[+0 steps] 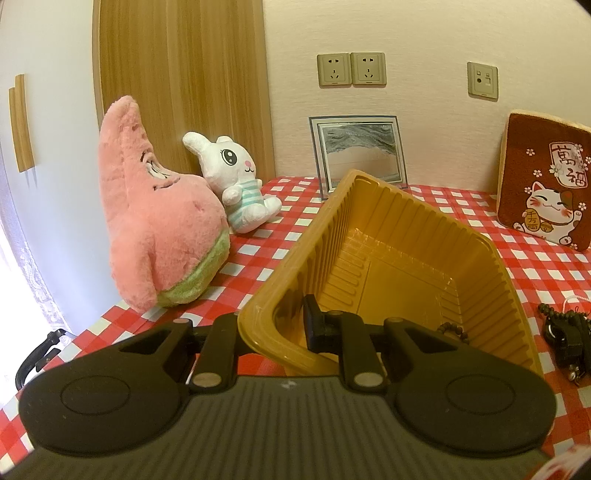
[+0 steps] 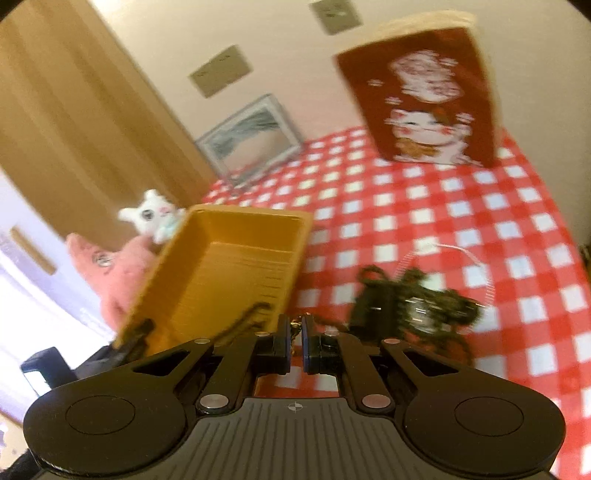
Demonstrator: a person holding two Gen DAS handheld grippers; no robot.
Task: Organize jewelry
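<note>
A pale pink wall backs everything, with a wood-grain panel and beige sockets set into it. Below runs the table's red-and-white checked cloth, and the yellow tray in the middle of it serves as the marker for all the rest.

Beyond the tray's far left side slumps a big pink star plush, with a small white bunny plush leaning beside it. Behind the tray, against the wall, stands a framed sand picture. Far right of the tray sits a red lucky-cat cushion, cut off by the picture's edge.

The left gripper has its jaws pinched on the tray's near corner wall, one finger inside and one outside, and the tray stands tilted up off the cloth. A dark bead strand lies inside the tray near that corner, partly hidden by the gripper's arm.

Right of the tray a dark heap of jewelry lies on the cloth, a thin white bead loop around it; blur makes the pieces hard to separate. The right gripper has its jaws narrowed on a fine gold chain hanging between the pads, just beside the tray.
</note>
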